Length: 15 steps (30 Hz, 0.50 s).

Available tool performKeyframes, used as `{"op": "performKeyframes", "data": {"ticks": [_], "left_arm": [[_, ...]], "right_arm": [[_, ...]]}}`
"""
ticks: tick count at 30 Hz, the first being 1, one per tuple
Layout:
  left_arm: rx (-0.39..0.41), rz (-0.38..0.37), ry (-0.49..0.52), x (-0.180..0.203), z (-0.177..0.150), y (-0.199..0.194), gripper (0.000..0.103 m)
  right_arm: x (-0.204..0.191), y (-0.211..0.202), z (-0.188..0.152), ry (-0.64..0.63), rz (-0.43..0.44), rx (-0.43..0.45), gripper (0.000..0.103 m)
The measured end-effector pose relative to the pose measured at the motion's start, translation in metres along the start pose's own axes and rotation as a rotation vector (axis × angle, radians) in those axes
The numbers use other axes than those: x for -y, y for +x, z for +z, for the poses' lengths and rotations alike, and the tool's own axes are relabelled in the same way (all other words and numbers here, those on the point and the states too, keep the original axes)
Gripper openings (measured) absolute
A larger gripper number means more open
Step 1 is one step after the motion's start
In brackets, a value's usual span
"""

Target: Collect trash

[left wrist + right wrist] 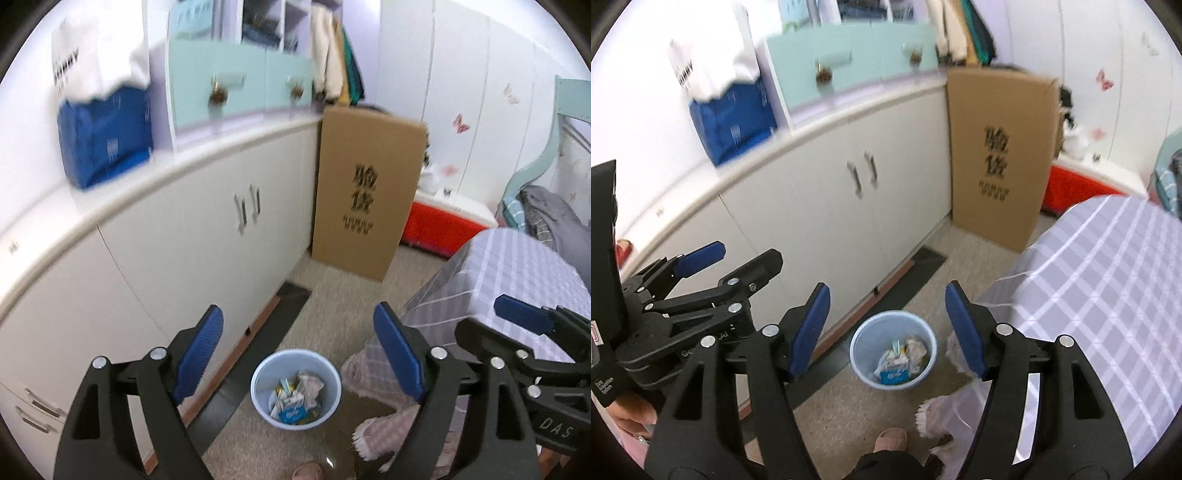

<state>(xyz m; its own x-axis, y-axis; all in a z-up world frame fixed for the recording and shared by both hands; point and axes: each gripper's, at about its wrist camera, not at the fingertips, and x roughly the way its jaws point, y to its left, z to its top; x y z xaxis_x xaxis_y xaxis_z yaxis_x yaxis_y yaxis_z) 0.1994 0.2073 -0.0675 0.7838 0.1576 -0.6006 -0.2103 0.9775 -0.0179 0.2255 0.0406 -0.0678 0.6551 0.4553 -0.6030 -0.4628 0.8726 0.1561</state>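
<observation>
A: While you hold both tools up over the floor, where does the trash sit?

B: It lies inside the pale blue bin (295, 389), crumpled paper and wrappers (297, 400) heaped at the bottom. That bin stands on the speckled floor, and you can place everything else from it.

A: What do you have in the left gripper (298, 350)?

B: Nothing. Your left jaws stand wide apart, released, with the bin showing between them far below. The right gripper (887, 330) is released too, its blue pads (964, 328) spread and bare, the bin again seen through the gap.

A: And around the bin?

B: Left of it runs the white cabinet (192, 236) with a dark strip along its foot. Right of the bin hangs the checked tablecloth (1108, 280), its fringed edge just beside the rim. Beyond the bin, well apart, a tall cardboard box (364, 188) leans by the cabinet's end. Nearer you than the bin, a slipper toe (892, 437) shows.
</observation>
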Motion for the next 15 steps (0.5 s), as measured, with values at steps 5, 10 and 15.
{"op": "performKeyframes", "data": {"ticks": [5,10,15], "left_arm": [[0.105,-0.018,0.04,0.032,0.009,-0.063,0.085],[0.2,-0.029,0.065,0.059,0.011,-0.121,0.089],[0.276,-0.056,0.069,0.084,0.003,-0.17,0.091]], "right_arm": [[0.011,-0.066,0.0,-0.005,-0.017,0.093,0.067],[0.022,-0.128,-0.008,-0.009,-0.07,0.188,0.07],[0.035,-0.182,-0.029,0.002,-0.163,0.291,0.072]]}}
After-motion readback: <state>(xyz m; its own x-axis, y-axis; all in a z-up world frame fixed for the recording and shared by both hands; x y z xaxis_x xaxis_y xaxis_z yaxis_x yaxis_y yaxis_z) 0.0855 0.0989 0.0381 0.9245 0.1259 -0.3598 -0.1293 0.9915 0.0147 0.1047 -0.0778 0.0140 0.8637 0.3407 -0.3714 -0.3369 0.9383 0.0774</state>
